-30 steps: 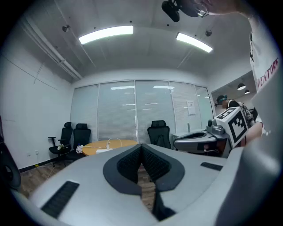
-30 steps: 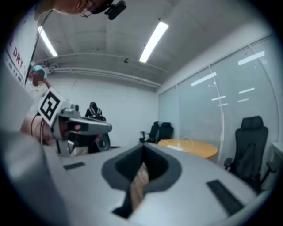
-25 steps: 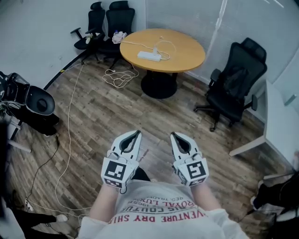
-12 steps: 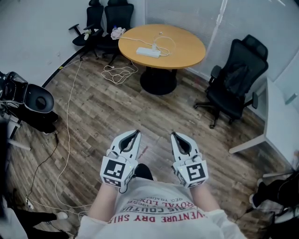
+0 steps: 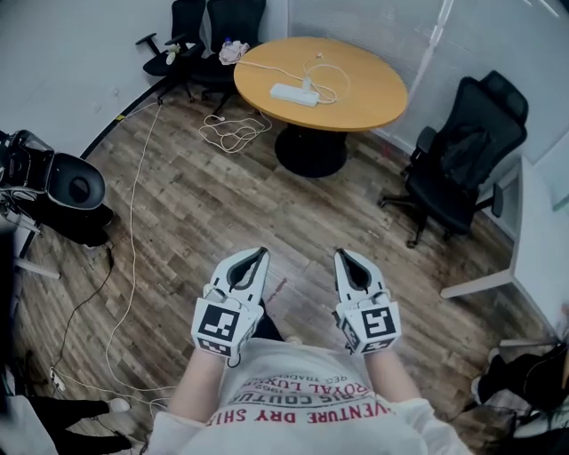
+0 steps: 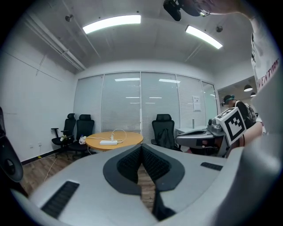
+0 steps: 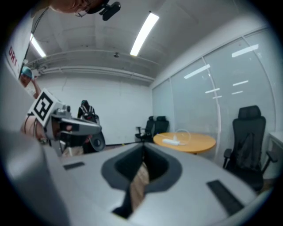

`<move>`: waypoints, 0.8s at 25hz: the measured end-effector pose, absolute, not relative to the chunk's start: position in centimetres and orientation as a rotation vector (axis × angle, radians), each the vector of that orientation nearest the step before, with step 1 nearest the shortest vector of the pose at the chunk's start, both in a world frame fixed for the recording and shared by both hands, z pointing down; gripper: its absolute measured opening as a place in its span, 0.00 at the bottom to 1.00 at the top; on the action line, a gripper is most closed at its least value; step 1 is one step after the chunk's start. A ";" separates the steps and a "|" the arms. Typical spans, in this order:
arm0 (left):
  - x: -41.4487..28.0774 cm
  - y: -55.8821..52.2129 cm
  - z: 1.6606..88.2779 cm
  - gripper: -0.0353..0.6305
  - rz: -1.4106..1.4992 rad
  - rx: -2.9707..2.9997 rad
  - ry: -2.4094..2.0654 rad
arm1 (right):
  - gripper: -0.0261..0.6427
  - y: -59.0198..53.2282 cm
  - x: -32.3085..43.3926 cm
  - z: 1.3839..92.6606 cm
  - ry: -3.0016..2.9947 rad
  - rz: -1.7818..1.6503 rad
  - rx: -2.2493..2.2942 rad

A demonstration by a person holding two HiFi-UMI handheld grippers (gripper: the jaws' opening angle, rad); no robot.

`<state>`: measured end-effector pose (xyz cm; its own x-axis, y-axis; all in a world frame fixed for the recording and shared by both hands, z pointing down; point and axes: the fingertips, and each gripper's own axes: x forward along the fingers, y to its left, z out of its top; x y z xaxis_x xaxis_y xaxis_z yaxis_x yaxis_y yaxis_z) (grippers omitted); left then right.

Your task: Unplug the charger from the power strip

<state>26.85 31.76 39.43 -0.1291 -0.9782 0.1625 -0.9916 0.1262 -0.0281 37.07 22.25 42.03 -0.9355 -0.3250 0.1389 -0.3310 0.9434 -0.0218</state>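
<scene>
A white power strip lies on the round orange table at the far end of the room. A small white charger is plugged into it, and its thin white cable loops over the tabletop. Both grippers are held close to my chest, far from the table and pointing towards it. My left gripper is shut and empty, and so is my right gripper. The strip also shows small in the left gripper view and the right gripper view, beyond the shut jaws.
A black office chair stands right of the table, two more behind its left side. White cable lies coiled on the wood floor, and a long one runs along the left. Dark equipment stands at the left, a white desk at the right.
The table has shifted a little to the right in the head view and the floor has slid under me. Both grippers stay shut, side by side.
</scene>
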 end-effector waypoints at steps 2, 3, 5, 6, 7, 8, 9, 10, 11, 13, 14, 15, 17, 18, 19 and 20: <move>24.9 31.1 40.0 0.10 0.193 1.993 -2.271 | 0.08 21.6 35.1 42.3 -2.956 0.063 0.500; 23.8 30.7 40.2 0.10 0.193 1.993 -2.265 | 0.08 21.2 34.0 42.4 -2.952 0.063 0.501; 21.3 29.8 40.4 0.10 0.189 1.994 -2.256 | 0.08 20.4 31.5 42.6 -2.942 0.072 0.505; 19.8 29.4 40.4 0.10 0.181 1.995 -2.254 | 0.08 20.1 30.2 42.6 -2.938 0.075 0.505; 18.3 28.9 40.2 0.10 0.169 1.995 -2.253 | 0.08 19.7 28.8 42.6 -2.934 0.075 0.503; 16.8 28.4 40.1 0.10 0.155 1.995 -2.252 | 0.08 19.4 27.4 42.5 -2.928 0.070 0.502; 15.1 28.0 40.0 0.10 0.142 1.996 -2.251 | 0.08 19.1 26.0 42.6 -2.920 0.062 0.503; 13.4 27.5 39.9 0.10 0.131 1.998 -2.250 | 0.08 18.8 24.5 42.6 -2.911 0.056 0.508; 11.7 27.2 39.9 0.10 0.123 1.999 -2.248 | 0.08 18.5 23.0 42.7 -2.901 0.053 0.519; 8.1 26.4 39.7 0.10 0.118 2.002 -2.246 | 0.08 17.7 20.1 42.4 -2.885 0.052 0.545; 6.3 26.0 39.5 0.10 0.120 2.003 -2.246 | 0.08 17.3 18.6 42.2 -2.880 0.050 0.557; 4.5 25.6 39.2 0.10 0.123 2.006 -2.247 | 0.08 16.9 17.1 41.9 -2.876 0.046 0.569; 1.1 24.7 38.5 0.10 0.129 2.019 -2.246 | 0.08 16.0 14.3 41.4 -2.867 0.043 0.596; -0.4 24.3 38.1 0.10 0.131 2.030 -2.241 | 0.08 15.5 12.9 41.2 -2.862 0.048 0.612; -1.8 24.0 37.8 0.10 0.133 2.040 -2.235 | 0.08 15.1 11.6 41.1 -2.860 0.057 0.626; -3.1 23.7 37.6 0.10 0.136 2.050 -2.227 | 0.08 14.8 10.2 40.9 -2.860 0.065 0.636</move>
<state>-3.12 23.69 37.63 -0.0810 -0.9864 0.1427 -0.9965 0.0832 0.0098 10.22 14.81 40.95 -0.8847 -0.4142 0.2140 -0.4235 0.9059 0.0029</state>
